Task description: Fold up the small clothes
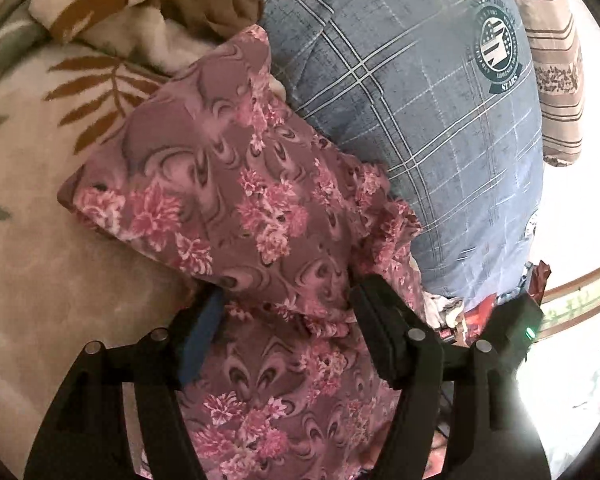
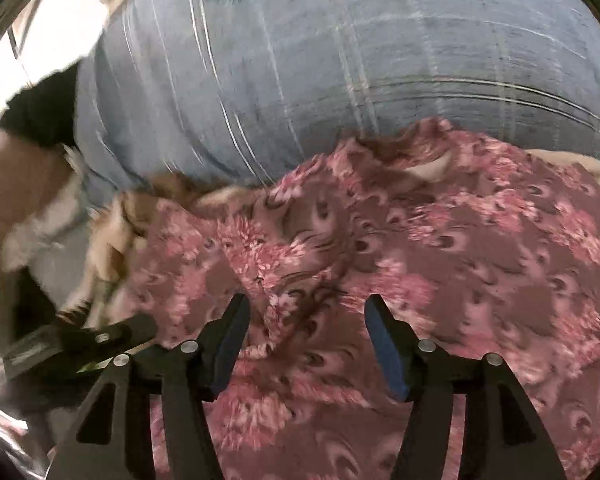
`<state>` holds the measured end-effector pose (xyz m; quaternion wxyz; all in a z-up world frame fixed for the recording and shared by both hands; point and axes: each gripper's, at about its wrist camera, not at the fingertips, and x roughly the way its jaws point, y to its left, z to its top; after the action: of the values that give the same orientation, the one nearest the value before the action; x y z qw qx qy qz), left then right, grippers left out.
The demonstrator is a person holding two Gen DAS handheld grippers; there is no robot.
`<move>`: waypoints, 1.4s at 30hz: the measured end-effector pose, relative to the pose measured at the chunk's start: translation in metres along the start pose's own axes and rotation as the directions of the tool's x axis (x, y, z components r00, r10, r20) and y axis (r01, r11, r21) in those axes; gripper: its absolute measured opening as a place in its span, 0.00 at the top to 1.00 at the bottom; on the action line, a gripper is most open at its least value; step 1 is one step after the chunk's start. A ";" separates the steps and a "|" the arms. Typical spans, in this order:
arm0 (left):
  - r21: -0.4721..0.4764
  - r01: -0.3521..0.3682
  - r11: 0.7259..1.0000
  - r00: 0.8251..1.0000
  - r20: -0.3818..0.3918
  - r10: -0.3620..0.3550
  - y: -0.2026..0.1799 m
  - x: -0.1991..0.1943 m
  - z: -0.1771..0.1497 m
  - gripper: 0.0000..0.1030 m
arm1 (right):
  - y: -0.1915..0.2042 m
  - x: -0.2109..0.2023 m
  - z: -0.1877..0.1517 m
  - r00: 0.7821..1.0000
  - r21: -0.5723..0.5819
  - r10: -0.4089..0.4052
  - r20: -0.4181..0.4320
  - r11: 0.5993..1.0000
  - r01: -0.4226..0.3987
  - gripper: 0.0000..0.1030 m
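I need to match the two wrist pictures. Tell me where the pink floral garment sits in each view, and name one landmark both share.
Left wrist: the pink floral garment runs from the centre to the bottom edge, passing between the left gripper's open fingers.
Right wrist: it fills the lower right half, under the right gripper; motion-blurred.
Shared landmark: the blue plaid cushion, upper right in the left view, across the top in the right view.

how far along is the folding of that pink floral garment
Early. The pink floral garment lies partly doubled over but rumpled on the leaf-print blanket, beside the blue plaid pillow. Left gripper and right gripper are open, gripping nothing. Smoothing and final folds remain.
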<state>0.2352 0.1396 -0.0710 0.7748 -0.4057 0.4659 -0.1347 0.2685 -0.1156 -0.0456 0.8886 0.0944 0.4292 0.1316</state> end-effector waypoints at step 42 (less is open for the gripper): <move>0.096 -0.102 0.990 0.995 0.029 0.100 -0.013 0.016 -0.001 0.39 | -0.244 -0.090 -0.019 0.983 0.544 -0.045 0.179 0.837 -0.061 0.69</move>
<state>0.2456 0.1211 -0.0710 0.8052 -0.3449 0.4690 -0.1130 0.2369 -0.3736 -0.0593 0.8597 0.3579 0.3643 -0.0022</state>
